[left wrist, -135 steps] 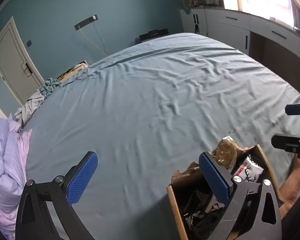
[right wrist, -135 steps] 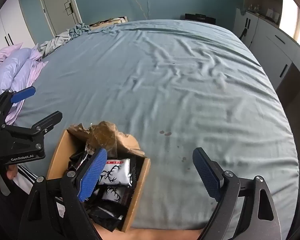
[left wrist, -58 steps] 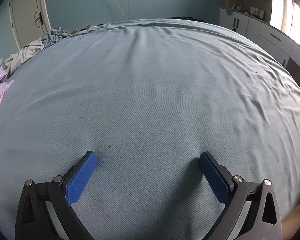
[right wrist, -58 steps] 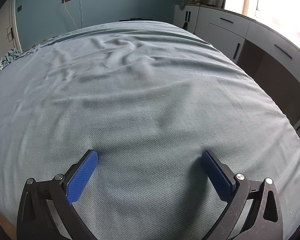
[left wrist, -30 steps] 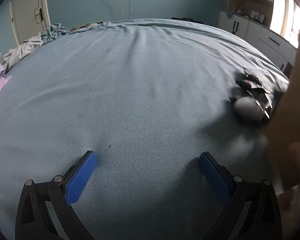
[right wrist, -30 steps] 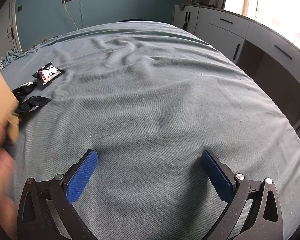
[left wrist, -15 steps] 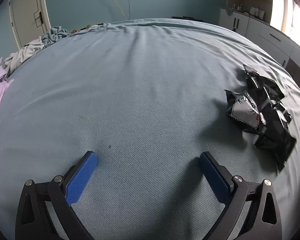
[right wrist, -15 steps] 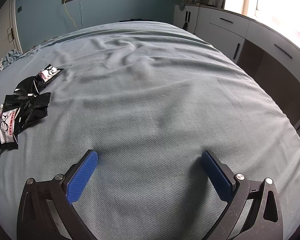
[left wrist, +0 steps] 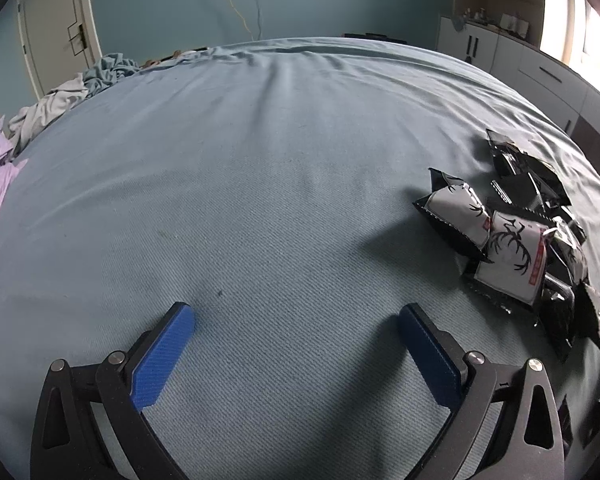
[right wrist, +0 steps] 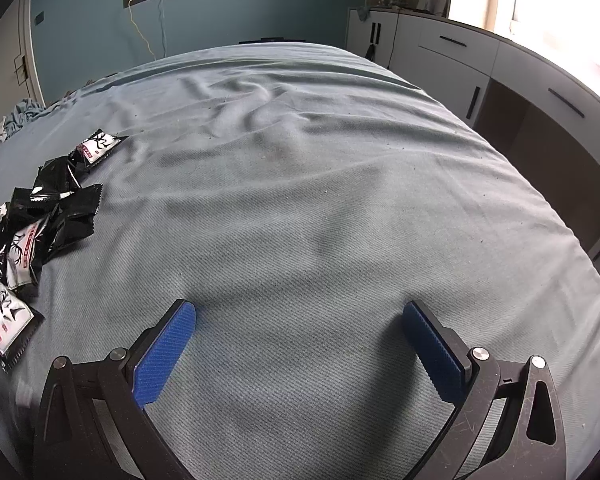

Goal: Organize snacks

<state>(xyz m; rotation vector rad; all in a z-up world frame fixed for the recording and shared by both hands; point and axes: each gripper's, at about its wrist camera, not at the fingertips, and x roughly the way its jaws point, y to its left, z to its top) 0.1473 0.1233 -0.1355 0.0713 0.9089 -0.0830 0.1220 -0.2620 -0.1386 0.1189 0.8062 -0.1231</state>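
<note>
Blue-grey sheeting covers the wide bed (left wrist: 260, 168) that fills both views, with teal walls, a door and white cabinets (right wrist: 480, 60) behind it. Crumpled clothes (left wrist: 72, 96) lie at the far edge, well beyond the left fingers, out of the way. Next in size is the heap of snack packets (left wrist: 532, 240), black and white foil pouches lying overlapped on the sheet, off to the right of the left gripper (left wrist: 296, 344) and to the left of the right gripper (right wrist: 300, 344). Both grippers have their fingers spread wide and hold nothing, each sitting low over bare sheet. The pouches look light, puffy and slick, so they would likely crumple or slip under a hard squeeze; a crimped end seam seems the safest place to pinch. One white packet (right wrist: 99, 145) lies a little apart at the far end of the heap and looks easiest to take. Overlap within the heap is the main hindrance; nothing else blocks the way.
</note>
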